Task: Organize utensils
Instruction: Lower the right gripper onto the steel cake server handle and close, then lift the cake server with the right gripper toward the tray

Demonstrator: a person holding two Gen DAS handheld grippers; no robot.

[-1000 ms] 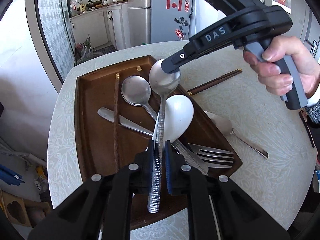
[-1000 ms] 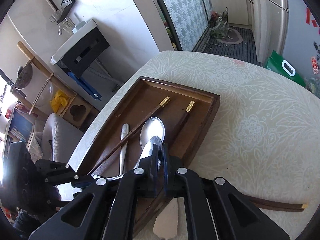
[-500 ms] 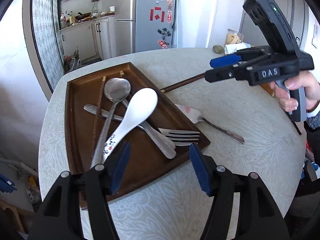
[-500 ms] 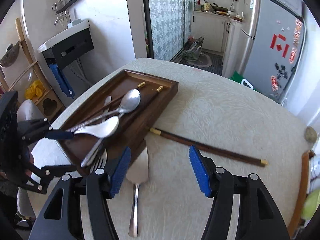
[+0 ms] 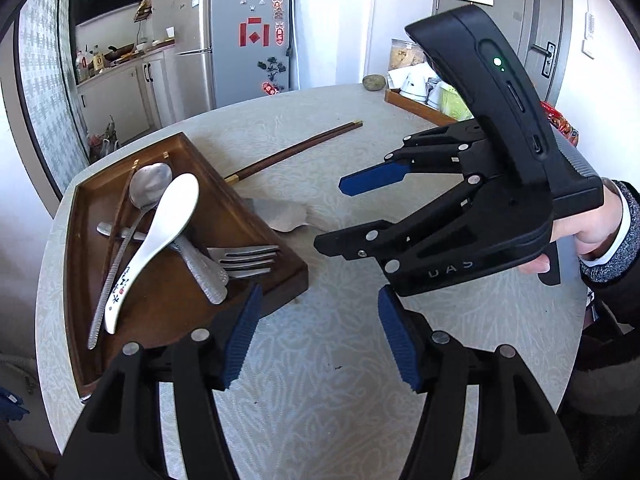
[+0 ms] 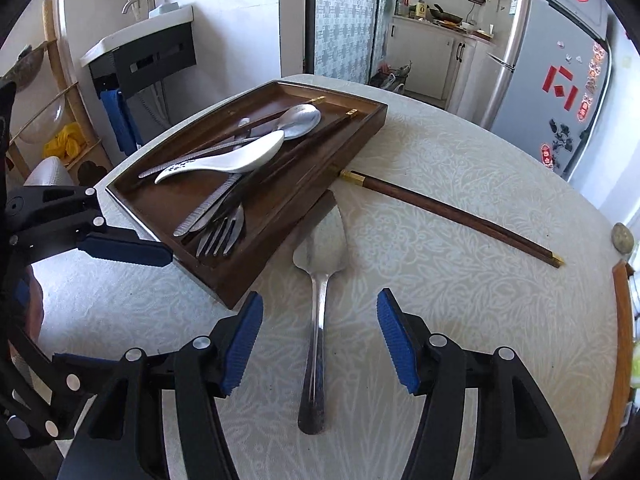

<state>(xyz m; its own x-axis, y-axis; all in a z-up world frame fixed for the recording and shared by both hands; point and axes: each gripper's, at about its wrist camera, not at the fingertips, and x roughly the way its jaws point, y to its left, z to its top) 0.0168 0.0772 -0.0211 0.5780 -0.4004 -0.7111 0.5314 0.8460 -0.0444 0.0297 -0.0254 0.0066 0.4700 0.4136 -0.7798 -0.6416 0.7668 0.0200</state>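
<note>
A dark wooden tray (image 5: 168, 312) on the round table holds a white ceramic spoon (image 5: 160, 232), a metal spoon (image 5: 150, 184), a fork (image 5: 244, 260) and chopsticks. My left gripper (image 5: 320, 320) is open and empty over the table, just right of the tray's near corner. My right gripper (image 6: 320, 320) is open too. A flat metal server (image 6: 320, 280) lies on the table beside the tray (image 6: 280, 232), its handle between the right fingers, untouched. A pair of dark chopsticks (image 6: 452, 212) lies on the cloth beyond the server.
A person's hand (image 5: 580, 232) holds the right gripper (image 5: 336, 216) above the table's middle. At the far edge stand a second wooden tray (image 5: 416, 108) with white cups and a small stone (image 5: 374, 82). The table's edge curves close behind the utensil tray.
Both grippers were shut on the textured-handled metal spoon over the tray. They let it go, opened and drew back; the spoon lies in the tray and the right gripper now straddles the server.
</note>
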